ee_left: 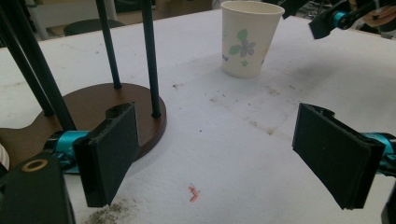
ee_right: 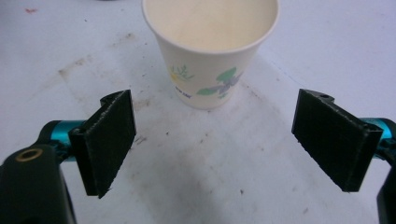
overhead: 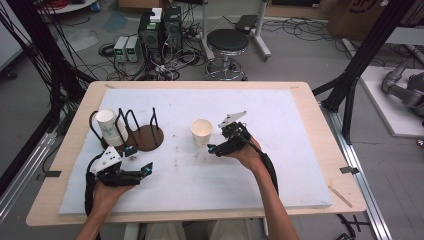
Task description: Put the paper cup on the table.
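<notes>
Jaws of the left gripper (overhead: 136, 161) are gaping released beside the wire rack (overhead: 137, 131) holding a stacked cup (overhead: 110, 125); right gripper (overhead: 220, 143), jaws likewise released, is facing the upright paper cup (overhead: 201, 132) mid-desk, seemingly lining up a grasp.

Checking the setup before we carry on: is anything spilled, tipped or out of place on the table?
Nothing is spilled. The paper cup stands upright and empty. The white mat is smudged, with small red scraps and grit near the wooden rack. Another cup lies tilted in that rack.
</notes>
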A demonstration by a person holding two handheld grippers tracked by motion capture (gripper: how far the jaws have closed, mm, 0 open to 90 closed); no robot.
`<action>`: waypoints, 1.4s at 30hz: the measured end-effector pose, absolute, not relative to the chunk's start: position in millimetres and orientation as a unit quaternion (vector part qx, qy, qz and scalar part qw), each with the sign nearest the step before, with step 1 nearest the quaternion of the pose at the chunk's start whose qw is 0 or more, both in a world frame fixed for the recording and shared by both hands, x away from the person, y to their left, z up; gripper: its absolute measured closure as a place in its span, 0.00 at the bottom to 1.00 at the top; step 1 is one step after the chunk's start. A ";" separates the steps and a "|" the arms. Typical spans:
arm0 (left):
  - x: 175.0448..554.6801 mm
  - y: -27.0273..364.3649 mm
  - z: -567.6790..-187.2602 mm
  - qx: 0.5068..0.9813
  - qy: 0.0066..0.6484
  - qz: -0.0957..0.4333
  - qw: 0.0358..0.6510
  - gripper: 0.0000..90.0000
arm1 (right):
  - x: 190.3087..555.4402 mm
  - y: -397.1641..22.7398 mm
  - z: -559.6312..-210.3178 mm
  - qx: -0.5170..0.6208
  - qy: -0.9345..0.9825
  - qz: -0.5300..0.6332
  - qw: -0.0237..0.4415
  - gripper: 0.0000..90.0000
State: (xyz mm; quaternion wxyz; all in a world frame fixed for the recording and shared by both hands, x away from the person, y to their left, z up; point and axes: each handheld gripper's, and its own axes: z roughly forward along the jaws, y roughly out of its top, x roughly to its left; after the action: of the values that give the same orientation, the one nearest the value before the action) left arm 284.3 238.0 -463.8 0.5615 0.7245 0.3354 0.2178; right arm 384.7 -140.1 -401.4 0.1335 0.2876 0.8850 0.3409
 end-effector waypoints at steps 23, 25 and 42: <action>285.3 241.9 -464.3 0.711 0.350 0.211 0.572 0.16 | 318.4 -244.3 -427.7 0.337 0.793 0.465 0.201 0.17; 285.2 241.8 -464.4 0.711 0.349 0.210 0.572 0.16 | 317.0 -246.6 -430.5 0.340 0.790 0.469 0.201 0.17; 284.4 241.7 -464.4 0.711 0.347 0.214 0.573 0.16 | 307.5 -259.2 -449.5 0.352 0.768 0.485 0.227 0.17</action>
State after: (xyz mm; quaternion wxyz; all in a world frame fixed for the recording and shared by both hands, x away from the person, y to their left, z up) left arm 284.4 241.7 -464.4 0.5727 0.7110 0.3474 0.2140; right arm 307.5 -259.2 -449.5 0.2268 0.3518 0.7678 0.4850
